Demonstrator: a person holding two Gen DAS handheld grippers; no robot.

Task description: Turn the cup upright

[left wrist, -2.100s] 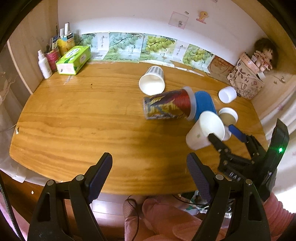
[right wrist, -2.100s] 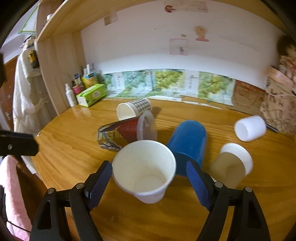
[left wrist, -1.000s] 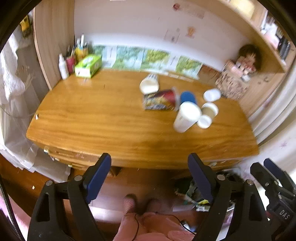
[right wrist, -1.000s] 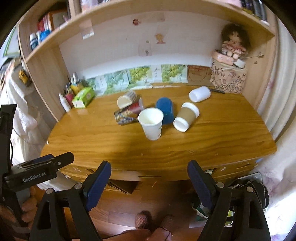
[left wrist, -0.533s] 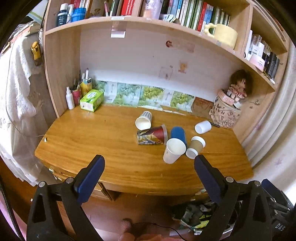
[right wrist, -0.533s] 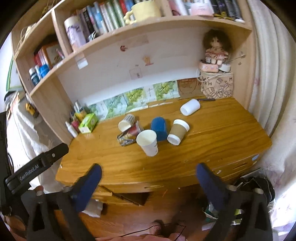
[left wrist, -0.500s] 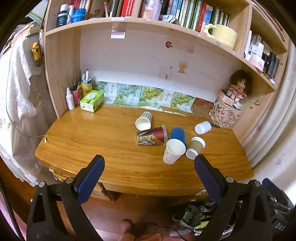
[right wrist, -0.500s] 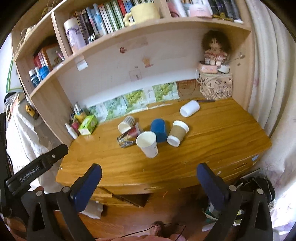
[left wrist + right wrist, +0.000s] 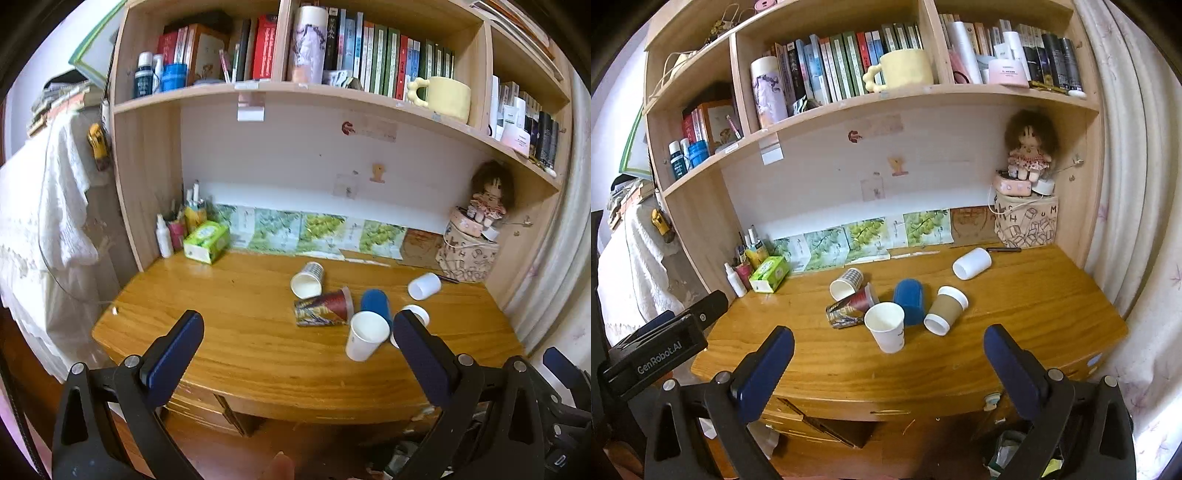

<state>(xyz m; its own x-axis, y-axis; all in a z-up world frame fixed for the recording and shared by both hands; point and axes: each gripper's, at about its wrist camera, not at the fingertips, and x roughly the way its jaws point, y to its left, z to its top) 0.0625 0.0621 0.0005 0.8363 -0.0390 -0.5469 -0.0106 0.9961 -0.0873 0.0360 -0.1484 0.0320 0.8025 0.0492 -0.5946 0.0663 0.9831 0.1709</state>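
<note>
Two hand-held grippers hang back from the desk, both with jaws spread wide and nothing between them: the left hand-held gripper point(image 9: 297, 341) and the right hand-held gripper point(image 9: 888, 354) each sit off the near edge of the wooden tabletop point(image 9: 1015, 317), touching none of the cups.

The white paper cup point(image 9: 885, 326) stands upright on its base near the front middle of the tabletop, mouth up and empty; the left wrist view shows it too point(image 9: 366, 335), just in front of the other cups.

Just behind it, to its left, a patterned red cup point(image 9: 851, 306) lies on its side with its mouth toward the white cup. Behind that lies a checked cup point(image 9: 846, 283), also on its side, its open mouth facing forward. A blue cup point(image 9: 909, 295) lies close behind the white cup's right side, and a brown cup with a white lid point(image 9: 945, 305) lies tipped just beside the blue one. A plain white cup point(image 9: 972, 263) lies on its side well apart, toward the back right.

A green tissue box point(image 9: 770, 274) sits at the back left by some bottles, and a doll point(image 9: 1028, 147) sits on a printed box at the back right, under the bookshelf point(image 9: 886, 92).
</note>
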